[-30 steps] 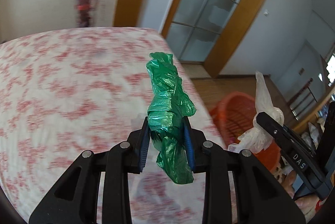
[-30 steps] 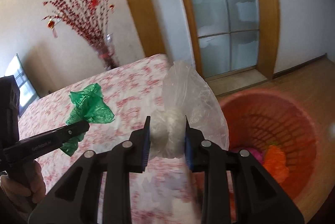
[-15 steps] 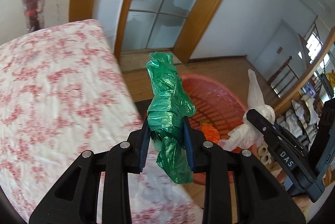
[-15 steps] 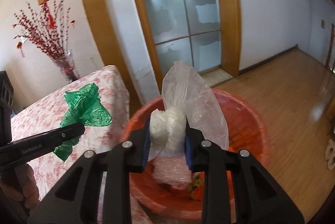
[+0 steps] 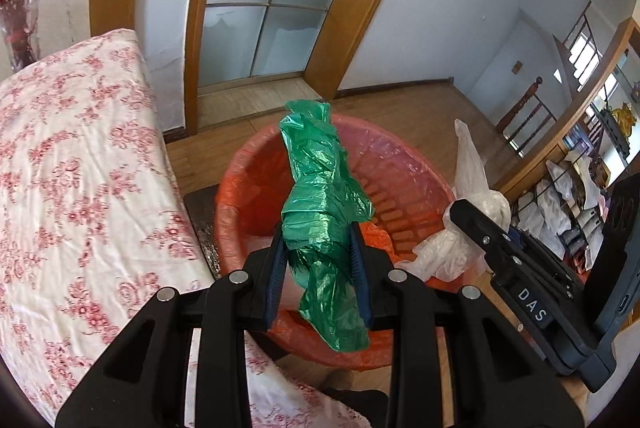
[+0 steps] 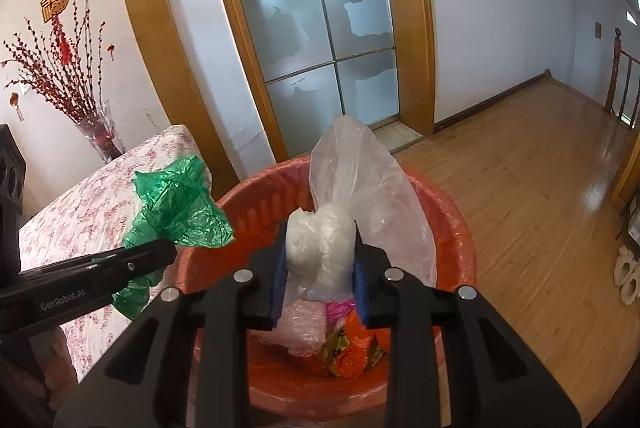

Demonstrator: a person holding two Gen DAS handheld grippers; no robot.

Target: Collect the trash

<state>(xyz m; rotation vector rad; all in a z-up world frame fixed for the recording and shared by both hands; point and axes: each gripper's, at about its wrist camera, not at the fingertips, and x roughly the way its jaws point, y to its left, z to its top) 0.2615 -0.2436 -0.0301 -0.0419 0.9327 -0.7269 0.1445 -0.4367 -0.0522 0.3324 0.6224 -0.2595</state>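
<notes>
The left tool is clenched on a crumpled green plastic bag, whose tail hangs below the pads while its twisted top stands above them. The right tool is clenched on a wad of clear plastic bag that balloons upward past the fingers. Both loads hang over the mouth of the orange basket, which stands on the wooden floor just beside the edge of the desk with the floral cloth. Wrappers and bubble wrap already lie at the basket's bottom.

The step in hand looks like the drop. To do it well, each bundle should sit inside the rim, not over it: the green bag appears nearer the desk-side wall, so a little more reach toward the centre would help. Thin film tends to cling to rubber pads, so a wide release and a slight shake may be needed. Letting go low keeps light plastic from drifting out.
</notes>
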